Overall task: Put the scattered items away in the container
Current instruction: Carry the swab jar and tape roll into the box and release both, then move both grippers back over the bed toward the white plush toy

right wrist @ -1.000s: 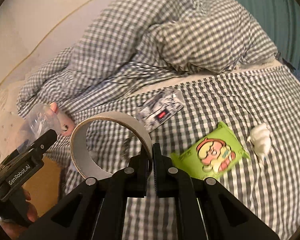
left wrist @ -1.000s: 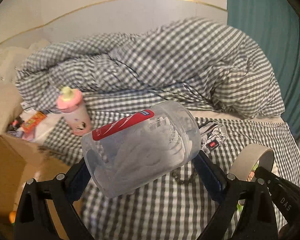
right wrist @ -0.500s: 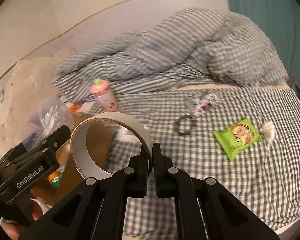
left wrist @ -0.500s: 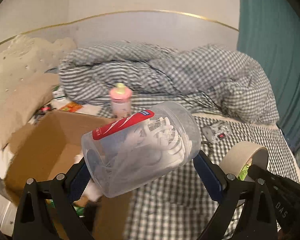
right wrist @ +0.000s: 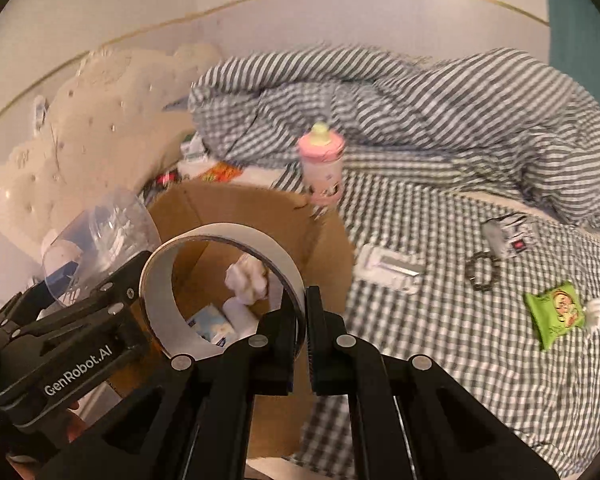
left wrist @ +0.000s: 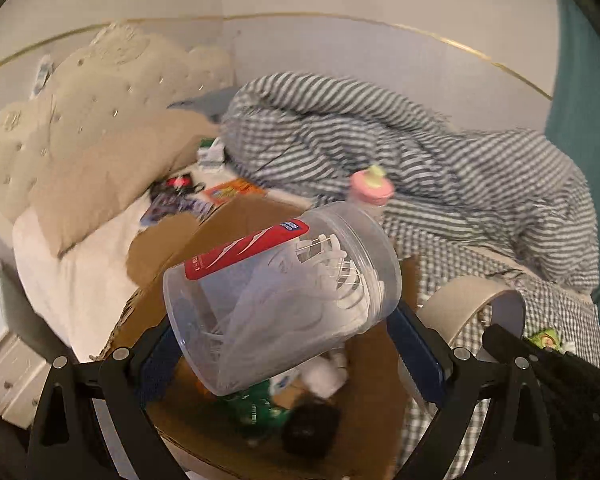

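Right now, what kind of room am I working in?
Most likely a bedroom: a rumpled checked duvet lies on a bed with a tufted cream headboard, and a cardboard box sits on the mattress.

The jar (left wrist: 280, 300) hides much of the box (left wrist: 172, 240); a dark blurred item (left wrist: 308, 428) at six o'clock is unidentifiable.

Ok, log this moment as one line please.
left gripper: holds clear plastic jar | right gripper: pinches white tape roll | both over brown cardboard box
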### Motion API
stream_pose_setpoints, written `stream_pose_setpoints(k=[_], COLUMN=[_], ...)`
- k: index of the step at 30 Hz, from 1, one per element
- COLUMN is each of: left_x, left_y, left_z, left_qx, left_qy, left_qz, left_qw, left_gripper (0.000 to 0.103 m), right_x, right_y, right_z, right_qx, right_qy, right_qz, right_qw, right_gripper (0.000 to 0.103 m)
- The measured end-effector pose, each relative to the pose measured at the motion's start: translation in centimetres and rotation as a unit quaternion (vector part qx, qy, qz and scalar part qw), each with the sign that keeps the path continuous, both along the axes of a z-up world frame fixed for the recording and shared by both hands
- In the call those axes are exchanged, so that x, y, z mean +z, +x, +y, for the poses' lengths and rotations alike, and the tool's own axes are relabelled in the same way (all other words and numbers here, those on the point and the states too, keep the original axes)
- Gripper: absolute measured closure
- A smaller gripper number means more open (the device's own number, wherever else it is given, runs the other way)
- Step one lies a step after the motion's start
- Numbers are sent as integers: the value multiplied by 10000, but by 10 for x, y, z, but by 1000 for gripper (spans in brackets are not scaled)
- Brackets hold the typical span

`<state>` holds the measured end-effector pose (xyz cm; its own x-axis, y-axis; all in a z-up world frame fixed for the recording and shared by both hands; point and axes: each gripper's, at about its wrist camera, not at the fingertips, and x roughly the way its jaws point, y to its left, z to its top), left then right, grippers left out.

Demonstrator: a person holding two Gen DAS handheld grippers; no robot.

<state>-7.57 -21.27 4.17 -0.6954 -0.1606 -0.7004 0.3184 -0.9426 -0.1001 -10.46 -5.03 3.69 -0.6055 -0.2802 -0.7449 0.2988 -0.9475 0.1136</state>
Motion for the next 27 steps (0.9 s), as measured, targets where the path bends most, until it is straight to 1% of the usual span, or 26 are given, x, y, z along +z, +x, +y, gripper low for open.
stream_pose_setpoints(k=[4,6,7,8,9,10,12,14,19,22,25,27], left_x=[-17,-27,-32,-38,-41,-42,-42,-40,-34,-32,-32,-34], left_y=[-11,-16,-20,-23,-24,-24,-24,-24,-20,-16,-13,-12], left_z=[-21,-27,-28,-29,-29,-28,-25,-17,15,41,72,92], left_qx=[221,240,245,258,255,257,218,180,-74,-264,-462,-620], left_qy=[133,196,223,252,260,276,268,215,195,82,-59,-100], left_qz=[-188,-375,-523,-654,-739,-747,-696,-668,-615,-612,-600,-556], left_qw=[9995,9988,9981,9972,9966,9965,9970,9974,9979,9977,9971,9965], left_gripper=[5,4,4,4,4,4,3,2,0,0,0,0], right_x=[-24,-34,-39,-43,-45,-45,-41,-38,-34,-32,-33,-35], right_y=[-21,-25,-27,-27,-25,-21,-14,-12,-3,4,14,20], right_z=[-29,-35,-38,-40,-39,-36,-27,-16,34,75,123,154], right_qx=[206,295,331,324,262,123,-123,-196,-580,-958,-1310,-1552], right_qy=[239,220,230,280,337,441,675,727,566,350,55,3], right_qz=[-302,-405,-459,-478,-416,-237,72,153,125,92,13,-14], right_qw=[9990,9985,9981,9979,9982,9987,9976,9970,9966,9947,9914,9879], right_gripper=[98,93,76,48,37,31,31,28,24,20,19,19])
